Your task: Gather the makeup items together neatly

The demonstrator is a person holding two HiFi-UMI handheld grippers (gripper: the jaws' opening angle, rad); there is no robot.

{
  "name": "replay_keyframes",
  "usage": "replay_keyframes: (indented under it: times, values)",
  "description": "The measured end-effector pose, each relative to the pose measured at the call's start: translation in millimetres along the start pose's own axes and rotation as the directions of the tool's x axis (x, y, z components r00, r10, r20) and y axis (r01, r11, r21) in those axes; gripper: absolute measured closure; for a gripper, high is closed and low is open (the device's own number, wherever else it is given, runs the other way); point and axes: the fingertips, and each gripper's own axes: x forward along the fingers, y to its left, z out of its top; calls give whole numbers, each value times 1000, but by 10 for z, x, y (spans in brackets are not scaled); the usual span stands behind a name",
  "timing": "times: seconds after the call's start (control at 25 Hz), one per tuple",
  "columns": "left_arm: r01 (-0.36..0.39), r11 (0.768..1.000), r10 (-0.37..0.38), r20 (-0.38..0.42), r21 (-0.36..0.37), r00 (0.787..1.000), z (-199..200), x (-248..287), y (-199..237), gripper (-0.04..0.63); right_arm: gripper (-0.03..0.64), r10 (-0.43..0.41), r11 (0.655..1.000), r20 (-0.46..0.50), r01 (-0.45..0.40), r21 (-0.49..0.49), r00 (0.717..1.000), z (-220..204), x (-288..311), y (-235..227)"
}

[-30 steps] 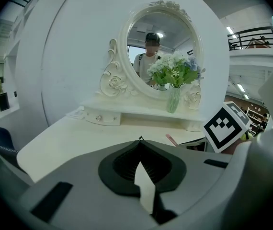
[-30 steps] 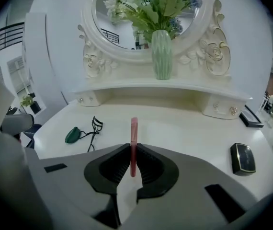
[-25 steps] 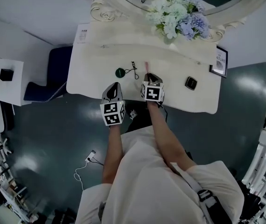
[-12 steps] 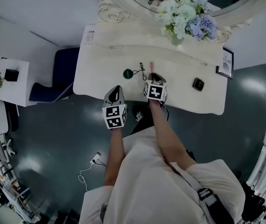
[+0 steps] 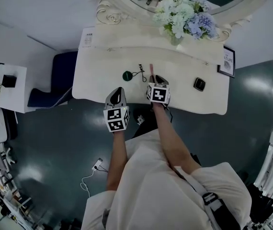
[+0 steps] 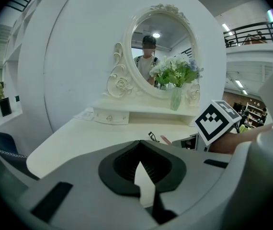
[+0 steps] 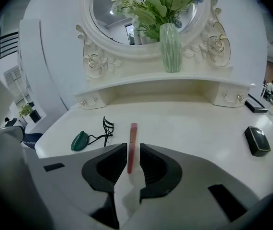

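Small dark case (image 5: 199,84), details indistinct

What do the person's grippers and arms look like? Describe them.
Both the left gripper and the right gripper have grey moulded bodies with black ribbed pads, and each carries a white cube printed with black square markers. The person wears a white short-sleeved top. The right gripper's jaws have just been opening, with a pink stick between them.

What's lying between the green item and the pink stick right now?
The black eyelash curler lies between the green item and the pink stick, clearest in the right gripper view.
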Motion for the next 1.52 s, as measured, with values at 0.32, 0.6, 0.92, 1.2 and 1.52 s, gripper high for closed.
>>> replay_keyframes:
  times: [0.32, 0.6, 0.92, 1.2, 1.52]
  values:
    - [131, 991, -132, 18, 31, 991, 104, 217, -573, 580, 489, -95, 995, 27, 95, 2, 995, -13, -366, -575]
    - [292, 953, -293, 5, 83, 956, 144, 449, -1393, 580, 476, -222, 974, 42, 219, 65, 974, -192, -849, -1397]
    - [398, 907, -396, -47, 136, 917, 164, 686, -2071, 580, 430, -272, 954, 17, 267, 138, 962, -360, -1075, -2051]
    - [426, 891, -417, -86, 158, 905, 196, 909, -2301, 581, 359, -296, 939, -36, 298, 174, 954, -387, -1025, -2440]
    - [425, 893, -412, -110, 150, 905, 214, 1138, -2391, 581, 310, -330, 922, -41, 331, 199, 943, -274, -931, -2689]
